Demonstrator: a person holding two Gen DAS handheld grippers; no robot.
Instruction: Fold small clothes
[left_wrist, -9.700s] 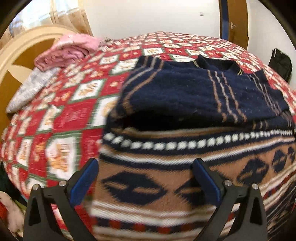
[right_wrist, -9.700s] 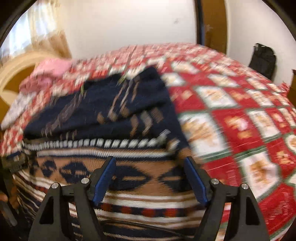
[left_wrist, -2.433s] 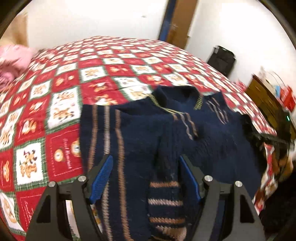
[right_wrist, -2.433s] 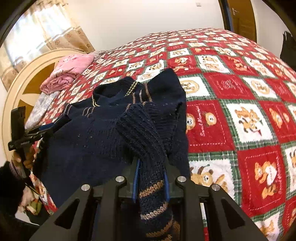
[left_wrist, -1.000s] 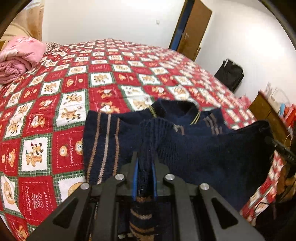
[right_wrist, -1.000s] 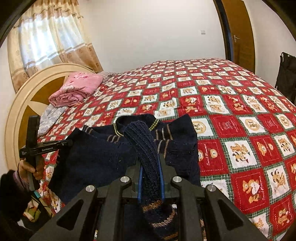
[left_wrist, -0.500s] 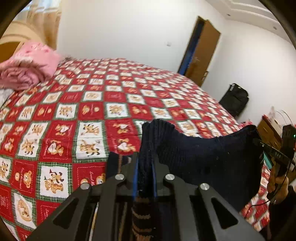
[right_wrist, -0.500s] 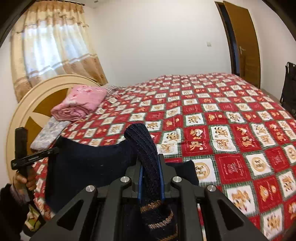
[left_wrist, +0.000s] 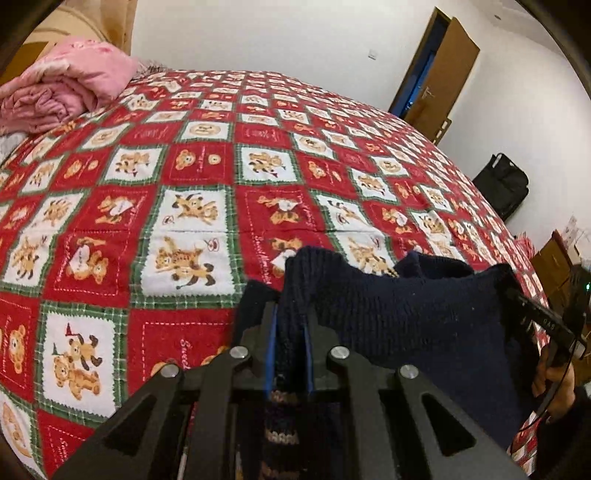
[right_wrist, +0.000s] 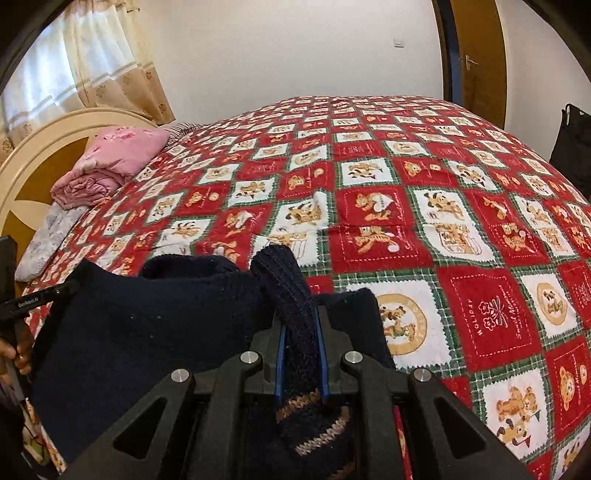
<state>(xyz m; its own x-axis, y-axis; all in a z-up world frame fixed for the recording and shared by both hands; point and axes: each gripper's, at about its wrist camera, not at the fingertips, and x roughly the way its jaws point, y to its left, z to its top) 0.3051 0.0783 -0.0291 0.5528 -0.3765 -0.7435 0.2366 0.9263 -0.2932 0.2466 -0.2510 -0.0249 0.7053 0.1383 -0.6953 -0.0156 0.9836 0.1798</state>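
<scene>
Above the bed's red teddy-bear patchwork quilt (left_wrist: 207, 155), the dark navy knitted sweater (left_wrist: 406, 325) hangs stretched between the left gripper (left_wrist: 290, 332) and right gripper (right_wrist: 300, 338), each one's jaws pinched tight on a tan-striped fold.

– which colours are shown on the sweater (left_wrist: 406, 325)?
– navy knit, tan stripes at the cuff.
– and the bedspread (right_wrist: 461, 229)?
– red, white and green checks, printed with bears; a pink blanket (right_wrist: 114, 162) is seen at ten o'clock.
</scene>
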